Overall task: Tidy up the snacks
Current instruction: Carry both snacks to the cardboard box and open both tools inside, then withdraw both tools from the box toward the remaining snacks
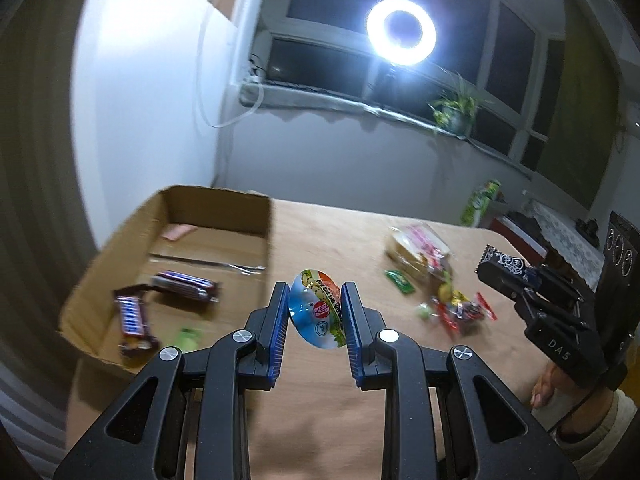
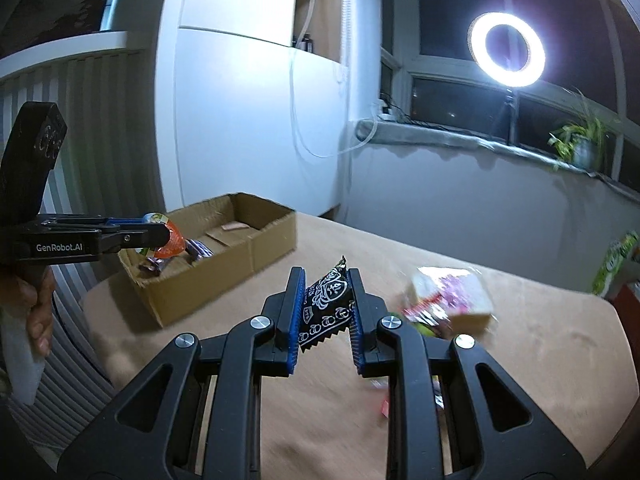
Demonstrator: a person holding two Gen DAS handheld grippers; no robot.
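Left gripper [image 1: 314,312] fingers pinch a round foil-lidded jelly cup [image 1: 316,312], right gripper [image 2: 326,308] fingers a black crinkly sachet [image 2: 326,308]; both probably light, slippery, best clamped mid-body.

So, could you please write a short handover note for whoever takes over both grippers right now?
Left gripper: jaws shut on a jelly cup, held above the table beside the box.
Right gripper: jaws shut on a black snack packet, also in the air.
Done: two chocolate bars lie in the cardboard box.
Left: drop both held snacks in the box, then clear the snack pile on the table.
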